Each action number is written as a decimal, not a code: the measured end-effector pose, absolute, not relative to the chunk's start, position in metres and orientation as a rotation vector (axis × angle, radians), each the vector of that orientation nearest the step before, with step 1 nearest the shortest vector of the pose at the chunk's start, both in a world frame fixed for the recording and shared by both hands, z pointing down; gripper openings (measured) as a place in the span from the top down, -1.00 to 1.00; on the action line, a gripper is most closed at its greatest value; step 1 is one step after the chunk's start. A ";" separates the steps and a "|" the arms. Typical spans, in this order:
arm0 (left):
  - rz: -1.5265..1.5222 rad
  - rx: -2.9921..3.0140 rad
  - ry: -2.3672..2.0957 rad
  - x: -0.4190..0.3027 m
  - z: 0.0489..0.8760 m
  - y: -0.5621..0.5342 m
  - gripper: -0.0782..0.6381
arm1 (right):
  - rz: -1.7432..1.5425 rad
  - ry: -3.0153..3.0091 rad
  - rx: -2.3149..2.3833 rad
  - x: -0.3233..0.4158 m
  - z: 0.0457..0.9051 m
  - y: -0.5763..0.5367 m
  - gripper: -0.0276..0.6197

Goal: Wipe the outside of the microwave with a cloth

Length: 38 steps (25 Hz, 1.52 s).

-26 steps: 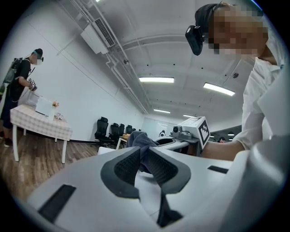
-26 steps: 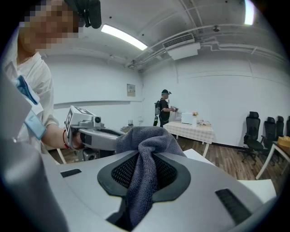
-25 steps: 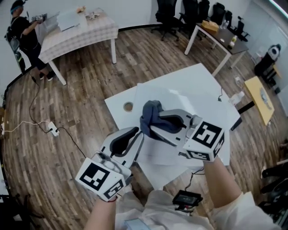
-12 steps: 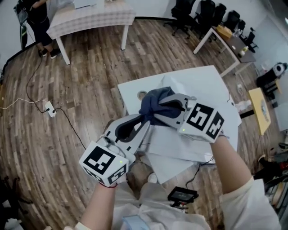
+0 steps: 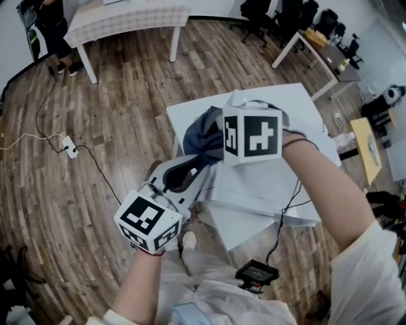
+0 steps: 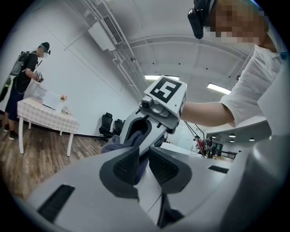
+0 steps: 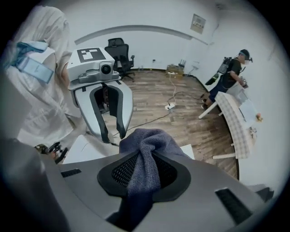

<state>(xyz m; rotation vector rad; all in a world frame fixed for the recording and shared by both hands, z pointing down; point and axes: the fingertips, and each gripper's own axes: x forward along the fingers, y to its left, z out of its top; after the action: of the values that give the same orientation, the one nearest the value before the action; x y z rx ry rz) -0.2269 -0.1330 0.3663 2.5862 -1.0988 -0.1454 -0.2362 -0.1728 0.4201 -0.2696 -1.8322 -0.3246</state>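
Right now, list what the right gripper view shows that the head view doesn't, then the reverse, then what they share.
Right gripper view only: the right gripper seen at its jaws, shut on the blue cloth.
Head view only: that gripper's marker cube and the forearm behind it.
Both: the cloth, the checked table, and the left gripper, whose jaws have just been opening and stand apart beside the cloth without pressing it.

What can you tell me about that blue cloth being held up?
The cloth is dark grey-blue, with a soft, looped, towel-like weave. It is bunched into thick folds, not spread flat. The right hand-held gripper is shut on a twisted fold of it, and the rest bulges out beyond the jaws. It hangs above a white surface.
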 end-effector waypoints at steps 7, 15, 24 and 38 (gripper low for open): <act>-0.194 2.519 -1.165 -0.226 0.378 -0.131 0.61 | -0.271 -1.678 -0.488 -0.238 0.439 -0.161 0.64; -0.274 2.448 -1.096 -0.240 0.412 -0.147 0.54 | -0.169 -1.446 -0.609 -0.227 0.452 -0.152 0.64; -0.293 2.437 -0.917 -0.229 0.425 -0.153 0.41 | -0.088 -1.263 -0.636 -0.221 0.466 -0.149 0.64; -0.225 2.433 -0.847 -0.219 0.435 -0.190 0.41 | -0.119 -1.189 -0.524 -0.207 0.472 -0.189 0.64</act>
<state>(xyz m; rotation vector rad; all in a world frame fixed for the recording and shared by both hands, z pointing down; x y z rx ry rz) -0.2192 -0.1899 0.4354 2.4328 -0.8475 -0.2247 -0.2072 -0.1894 0.4718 -0.5235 -1.1891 -0.1187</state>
